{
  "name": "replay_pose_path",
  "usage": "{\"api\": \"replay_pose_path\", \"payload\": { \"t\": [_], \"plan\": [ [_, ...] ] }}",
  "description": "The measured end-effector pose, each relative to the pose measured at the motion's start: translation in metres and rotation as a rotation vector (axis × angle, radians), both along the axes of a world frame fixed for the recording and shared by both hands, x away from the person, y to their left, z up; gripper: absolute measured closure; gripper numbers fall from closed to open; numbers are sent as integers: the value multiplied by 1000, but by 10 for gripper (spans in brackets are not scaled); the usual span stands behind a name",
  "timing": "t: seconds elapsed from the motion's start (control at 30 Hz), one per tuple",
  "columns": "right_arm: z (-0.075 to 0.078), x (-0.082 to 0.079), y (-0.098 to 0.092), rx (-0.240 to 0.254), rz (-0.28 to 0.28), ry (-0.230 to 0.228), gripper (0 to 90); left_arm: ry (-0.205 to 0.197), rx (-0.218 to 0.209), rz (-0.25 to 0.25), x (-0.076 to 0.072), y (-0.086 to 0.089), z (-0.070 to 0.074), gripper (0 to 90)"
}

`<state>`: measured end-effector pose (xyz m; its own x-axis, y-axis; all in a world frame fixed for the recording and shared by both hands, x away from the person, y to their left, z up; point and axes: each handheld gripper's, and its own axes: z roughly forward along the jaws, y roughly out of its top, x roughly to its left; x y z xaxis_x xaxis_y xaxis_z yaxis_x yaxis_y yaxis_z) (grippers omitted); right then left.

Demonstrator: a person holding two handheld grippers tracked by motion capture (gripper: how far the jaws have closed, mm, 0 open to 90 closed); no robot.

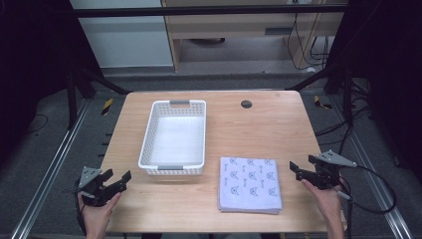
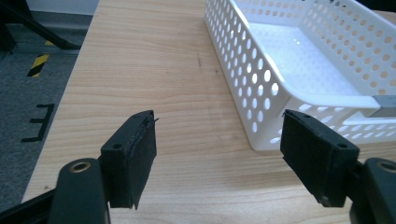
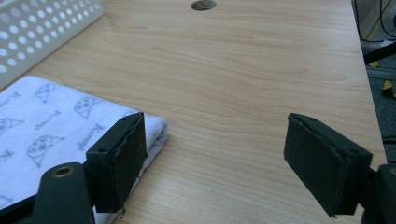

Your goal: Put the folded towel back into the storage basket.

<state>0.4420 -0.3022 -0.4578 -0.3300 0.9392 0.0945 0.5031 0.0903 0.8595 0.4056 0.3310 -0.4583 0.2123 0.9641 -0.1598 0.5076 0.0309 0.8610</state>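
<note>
at the near left corner of a light wooden table point(image 1: 259, 124), a hand point(image 1: 97, 215) holds the left gripper point(image 1: 119, 180), a black two-jaw tool with a grey three-cornered plate on top, its jaws spread wide with nothing between them. in the left gripper view the two black jaws frame bare wood, and the near corner of a white perforated plastic basket point(image 2: 261, 79) sits just beyond the jaw on the right side of that view, not touching it. the high view shows the same basket point(image 1: 148, 142) standing lengthwise left of the table's centre, grey handle tabs at its far and near ends, its floor bare. just right of the basket's near end, close to the front edge, lies a folded pale lilac cloth printed with small dark cat faces point(image 1: 249, 184), flat and squared, apart from the basket. beyond it, near the far edge, a small dark round grommet point(image 1: 246, 104) is set into the tabletop. at the right edge, a second hand point(image 1: 321, 196) holds the right gripper point(image 1: 294, 170), also gaping and holding nothing, pointed toward the cloth and near its right side. in the right gripper view one jaw stands in front of the cloth's folded corner point(image 3: 56, 126), the other over bare wood; whether that jaw touches the cloth cannot be told.
</note>
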Motion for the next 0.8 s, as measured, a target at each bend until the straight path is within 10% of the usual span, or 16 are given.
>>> {"api": "replay_pose_path", "payload": {
  "t": [0.8],
  "plan": [
    [39,-11,10,48,90,-40,273,-70,-15,-90,-11,-25,21,268]
  ]
}}
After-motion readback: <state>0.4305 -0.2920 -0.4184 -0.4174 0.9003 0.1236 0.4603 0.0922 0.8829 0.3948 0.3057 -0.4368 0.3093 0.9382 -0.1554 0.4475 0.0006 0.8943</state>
